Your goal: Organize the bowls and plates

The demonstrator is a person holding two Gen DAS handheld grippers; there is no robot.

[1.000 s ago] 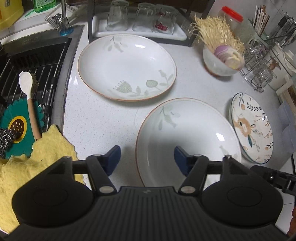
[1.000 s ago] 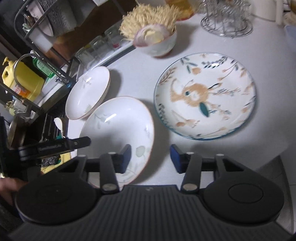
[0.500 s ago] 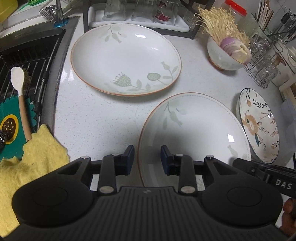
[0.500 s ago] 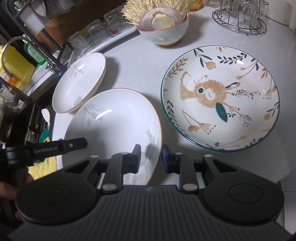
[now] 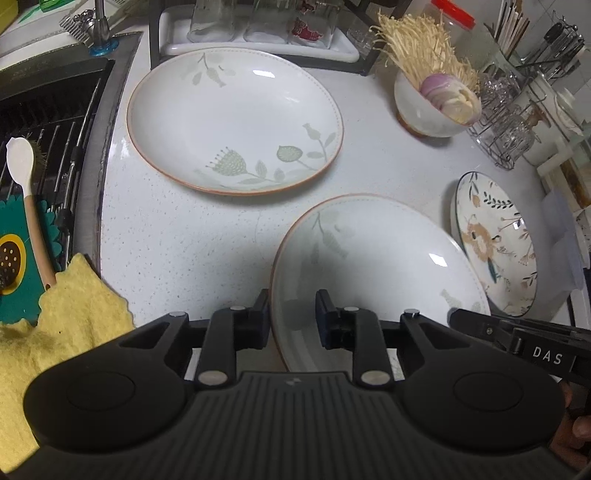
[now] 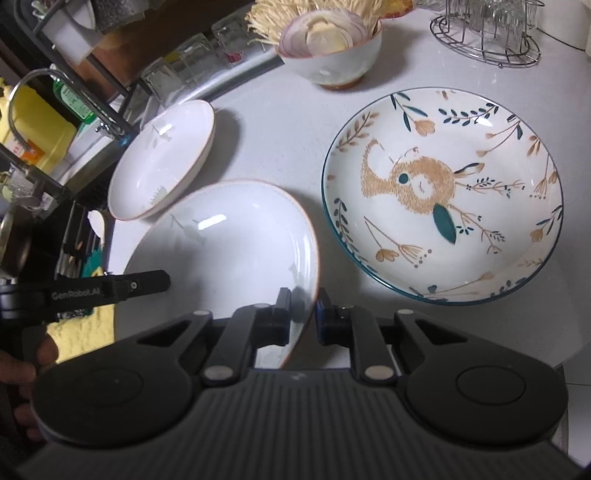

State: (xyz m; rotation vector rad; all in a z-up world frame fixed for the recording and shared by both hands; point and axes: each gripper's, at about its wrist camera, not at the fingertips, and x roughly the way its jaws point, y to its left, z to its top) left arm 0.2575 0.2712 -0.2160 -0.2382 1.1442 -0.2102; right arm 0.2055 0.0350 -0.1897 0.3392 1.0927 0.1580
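A white plate with an orange rim and pale leaf print (image 5: 373,266) lies nearest me on the speckled counter; it also shows in the right wrist view (image 6: 225,254). My left gripper (image 5: 291,314) is shut on its left rim. My right gripper (image 6: 303,310) is shut on its right rim. A second matching plate (image 5: 232,118) lies behind it near the sink, also in the right wrist view (image 6: 162,158). A floral rabbit-print plate (image 6: 443,195) lies to the right, seen edge-on in the left wrist view (image 5: 495,243).
A bowl of onion slices and enoki mushrooms (image 5: 432,107) stands at the back right. A glass rack (image 5: 255,33) lines the back and a wire glass holder (image 6: 487,33) stands at the far right. The sink (image 5: 40,155) with a brush and a yellow cloth (image 5: 62,317) is at the left.
Both grippers have closed from open onto opposite rims of the near white plate. Both have moved forward a little toward it.
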